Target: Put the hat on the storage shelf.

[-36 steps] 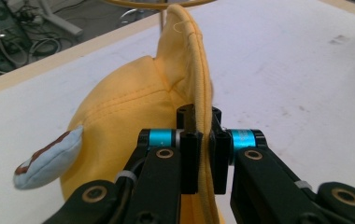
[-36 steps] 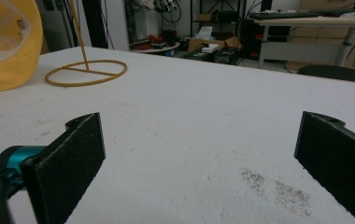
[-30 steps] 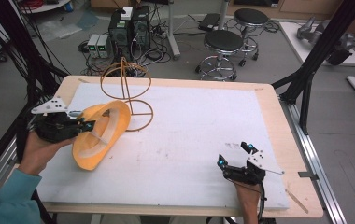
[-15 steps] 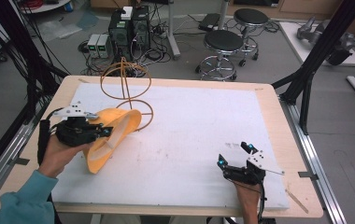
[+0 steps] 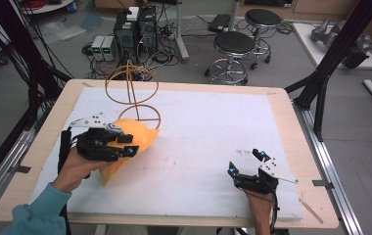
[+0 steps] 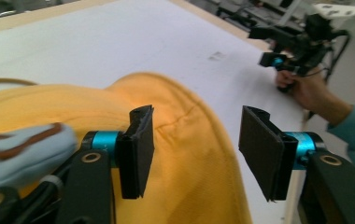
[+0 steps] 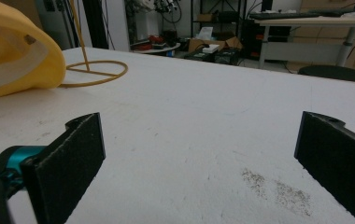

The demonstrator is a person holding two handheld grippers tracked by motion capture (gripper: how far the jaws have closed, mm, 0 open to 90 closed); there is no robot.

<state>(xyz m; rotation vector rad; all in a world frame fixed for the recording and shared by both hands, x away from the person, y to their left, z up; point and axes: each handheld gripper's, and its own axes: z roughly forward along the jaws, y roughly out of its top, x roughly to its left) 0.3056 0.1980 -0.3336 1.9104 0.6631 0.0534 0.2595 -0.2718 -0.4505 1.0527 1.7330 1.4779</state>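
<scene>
A yellow cap (image 5: 146, 135) lies on the white mat, its far edge against the base ring of a golden wire stand (image 5: 131, 84). My left gripper (image 5: 127, 142) sits over the cap's near side. Its jaws have just been opening; in the left gripper view the pads stand apart above the cap (image 6: 73, 107) without pressing it, so my left gripper (image 6: 196, 116) is open. My right gripper (image 5: 244, 161) rests near the front right of the mat, open and holding nothing. From the right gripper (image 7: 199, 126), the cap (image 7: 21, 51) and the stand's ring (image 7: 96, 70) are far left.
The white mat (image 5: 213, 122) covers most of a wooden table (image 5: 291, 127). Black frame posts (image 5: 331, 54) rise at the table's right and left sides. Two stools (image 5: 233, 46) and computer boxes stand on the floor beyond the far edge.
The left hand carried the cap to the right, toward the stand, and lowered it onto the mat. Its jaws went from shut on the cap to open. The right gripper stayed still.
</scene>
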